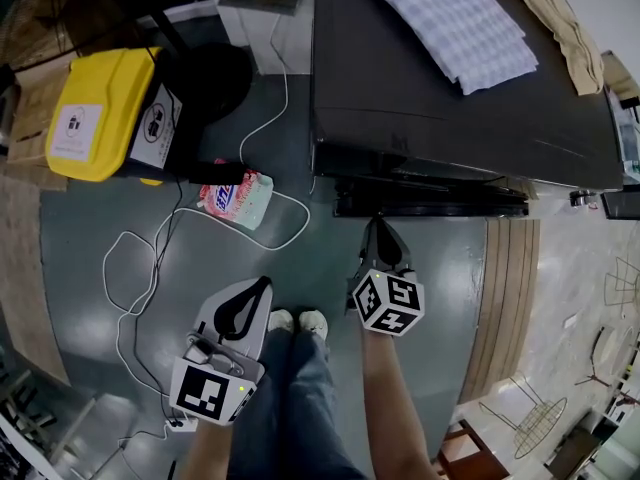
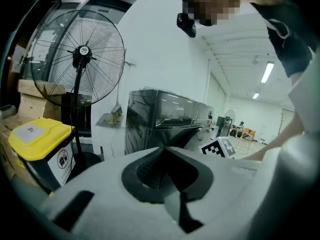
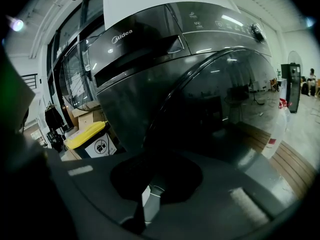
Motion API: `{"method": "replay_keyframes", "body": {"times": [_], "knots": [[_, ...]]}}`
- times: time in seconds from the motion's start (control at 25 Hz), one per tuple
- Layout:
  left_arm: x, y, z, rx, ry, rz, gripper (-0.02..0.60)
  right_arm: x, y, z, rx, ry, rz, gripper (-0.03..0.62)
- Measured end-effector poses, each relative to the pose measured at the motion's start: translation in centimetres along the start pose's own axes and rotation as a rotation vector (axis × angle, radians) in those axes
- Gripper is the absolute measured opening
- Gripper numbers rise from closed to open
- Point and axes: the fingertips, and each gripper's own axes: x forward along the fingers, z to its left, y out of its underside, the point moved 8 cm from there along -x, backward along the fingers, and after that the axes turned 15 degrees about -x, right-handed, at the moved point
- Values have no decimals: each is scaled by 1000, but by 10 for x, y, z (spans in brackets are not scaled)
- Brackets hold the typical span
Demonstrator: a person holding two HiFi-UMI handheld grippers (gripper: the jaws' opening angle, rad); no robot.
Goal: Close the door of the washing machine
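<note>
washing machine (image 1: 460, 118) ahead, 2 cloths (image 1: 450, 18) on top, bin (image 1: 100, 113) left, right gripper (image 1: 385, 258) before its door

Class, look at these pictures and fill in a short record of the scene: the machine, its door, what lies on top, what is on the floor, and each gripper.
Machine: dark washing machine
Door: round dark door; whether it is latched cannot be told
On top: checked cloth, beige cloth
Floor: yellow-lidded bin, white cable
Left gripper: shut, empty, away from the machine
Right gripper: shut, empty, pointing at the door, close to it
</note>
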Motion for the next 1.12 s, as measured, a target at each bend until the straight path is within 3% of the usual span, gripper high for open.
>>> {"method": "replay_keyframes", "body": {"times": [0.24,0.44,0.64,1.12], "knots": [[-4,-9,-5,8,-8,-17,2,-8,-7,-1,-8,-15,5,12],[-9,-49,-16,44,-10,-66,1,-47,-49,6,-21,-18,-54,12],[-17,-120,-36,115,0,-142,1,-104,-132,4,-67,1,-158,12],[-43,-295,-92,308,48,-388,0,-212,-351,-38,-214,96,-540,12]]}}
